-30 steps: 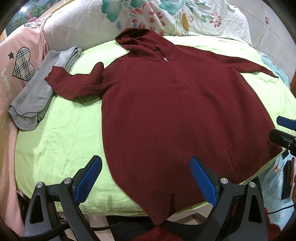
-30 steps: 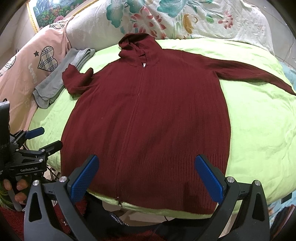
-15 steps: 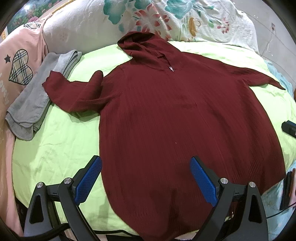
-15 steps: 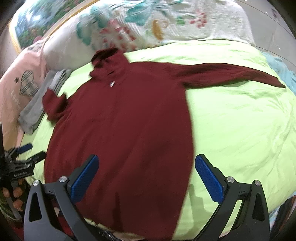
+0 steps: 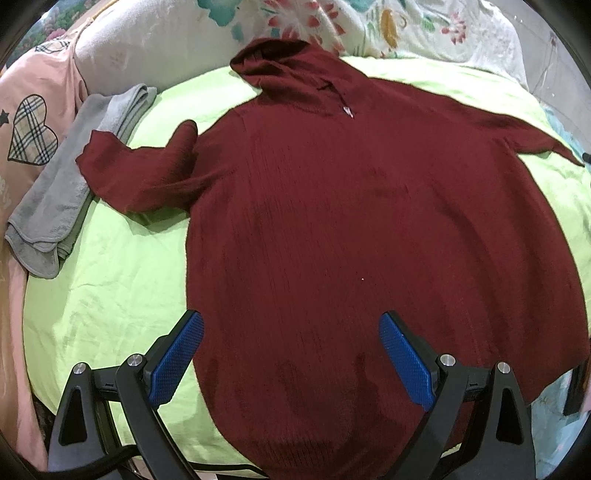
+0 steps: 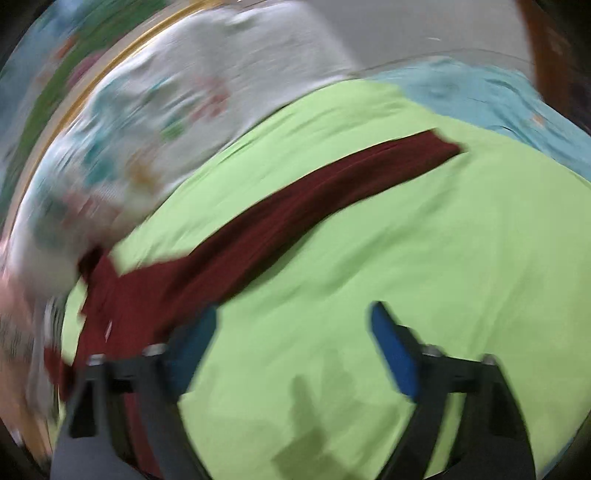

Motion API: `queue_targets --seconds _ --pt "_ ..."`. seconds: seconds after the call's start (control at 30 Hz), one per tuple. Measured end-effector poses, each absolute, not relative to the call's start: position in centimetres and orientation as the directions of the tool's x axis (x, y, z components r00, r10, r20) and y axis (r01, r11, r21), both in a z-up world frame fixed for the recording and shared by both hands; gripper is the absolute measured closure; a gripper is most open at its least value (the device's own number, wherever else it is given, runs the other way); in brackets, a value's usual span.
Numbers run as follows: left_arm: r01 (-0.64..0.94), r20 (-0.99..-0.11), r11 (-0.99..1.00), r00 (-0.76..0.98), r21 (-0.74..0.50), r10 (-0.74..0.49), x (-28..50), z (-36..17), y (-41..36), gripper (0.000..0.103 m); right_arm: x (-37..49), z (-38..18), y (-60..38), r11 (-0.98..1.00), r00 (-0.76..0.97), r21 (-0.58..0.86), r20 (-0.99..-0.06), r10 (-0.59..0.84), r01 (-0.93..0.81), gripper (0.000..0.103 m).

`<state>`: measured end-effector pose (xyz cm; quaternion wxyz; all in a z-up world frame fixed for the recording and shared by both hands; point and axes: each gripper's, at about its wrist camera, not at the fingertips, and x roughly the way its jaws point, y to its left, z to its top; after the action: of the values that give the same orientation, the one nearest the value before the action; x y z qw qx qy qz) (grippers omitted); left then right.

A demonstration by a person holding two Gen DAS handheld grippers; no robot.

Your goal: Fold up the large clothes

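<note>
Your dark red ribbed-knit hoodie point(image 5: 351, 229) lies flat and face up on the lime-green sheet point(image 5: 110, 280), hood toward the floral pillow point(image 5: 388, 26), its fine vertical ribs running down to a rounded hem at the near edge of the bed. One sleeve is bent and rests partly on a folded grey towel-like cloth point(image 5: 62, 184) with a soft nap; beside that sits a pink fabric with a plaid heart patch point(image 5: 31, 134). Your left gripper point(image 5: 291, 354) hangs above the hem with its blue, dimpled pads spread wide and nothing between them. In the right wrist view, badly motion-blurred, your right gripper point(image 6: 291, 350) is over bare sheet with its jaws closing on nothing; the hoodie's other sleeve point(image 6: 314, 206) stretches straight as a long tapering band across the green.
</note>
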<state>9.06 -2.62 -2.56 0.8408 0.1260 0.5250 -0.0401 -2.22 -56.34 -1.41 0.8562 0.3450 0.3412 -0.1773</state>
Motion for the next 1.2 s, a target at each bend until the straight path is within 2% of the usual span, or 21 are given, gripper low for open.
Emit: queue_targets --seconds 0.17,0.37,0.47,0.53,0.57,0.67,0.83,0.93,1.07,1.2 --pt "0.216 -0.892 0.956 0.444 0.198 0.085 9.8 -3.2 -3.4 0.007 -0.4 -4.0 -65.6 0.581 0.695 0.503 -0.701 -0.158 0.640 0.041" --pt "0.245 -0.904 0.952 0.421 0.185 0.067 10.9 -4.0 -4.9 0.007 2.1 -8.3 -72.3 0.461 0.627 0.489 -0.750 -0.212 0.741 0.047" --pt "0.255 -0.909 0.951 0.414 0.173 0.055 11.5 -4.2 -5.4 0.007 2.0 -9.7 -74.4 0.409 0.621 0.503 -0.746 -0.241 0.762 0.061" --pt "0.254 -0.909 0.953 0.413 0.165 0.048 11.9 -4.3 -5.6 0.007 2.5 -9.4 -75.0 0.422 0.606 0.474 -0.749 -0.268 0.773 0.081" --pt "0.252 -0.910 0.955 0.413 0.158 0.042 12.1 -4.4 -5.6 0.007 2.9 -9.2 -74.9 0.440 0.611 0.471 -0.747 -0.261 0.764 0.097" --pt "0.253 -0.910 0.956 0.414 0.151 0.035 12.4 -4.7 -5.7 0.007 4.1 -7.7 -73.4 0.512 0.671 0.497 -0.703 -0.235 0.700 0.097" --pt "0.259 -0.901 0.954 0.432 0.147 0.022 12.4 -4.5 -5.7 0.007 7.4 -4.4 -66.7 0.667 0.776 0.538 -0.624 -0.095 0.515 0.098" --pt "0.251 -0.892 0.957 0.453 0.149 0.020 12.5 -4.2 -5.3 0.007 10.4 -3.1 -60.3 0.722 0.810 0.586 -0.583 0.061 0.367 0.098" --pt "0.223 -0.883 0.967 0.469 0.125 0.006 12.8 -3.6 -4.1 0.007 14.2 -2.8 -50.1 0.734 0.794 0.658 -0.532 0.294 0.169 0.098" --pt "0.199 -0.872 0.975 0.490 0.100 -0.011 13.2 -2.8 -2.7 0.007 17.8 -2.6 -40.0 0.679 0.706 0.734 -0.489 0.512 0.017 0.098"
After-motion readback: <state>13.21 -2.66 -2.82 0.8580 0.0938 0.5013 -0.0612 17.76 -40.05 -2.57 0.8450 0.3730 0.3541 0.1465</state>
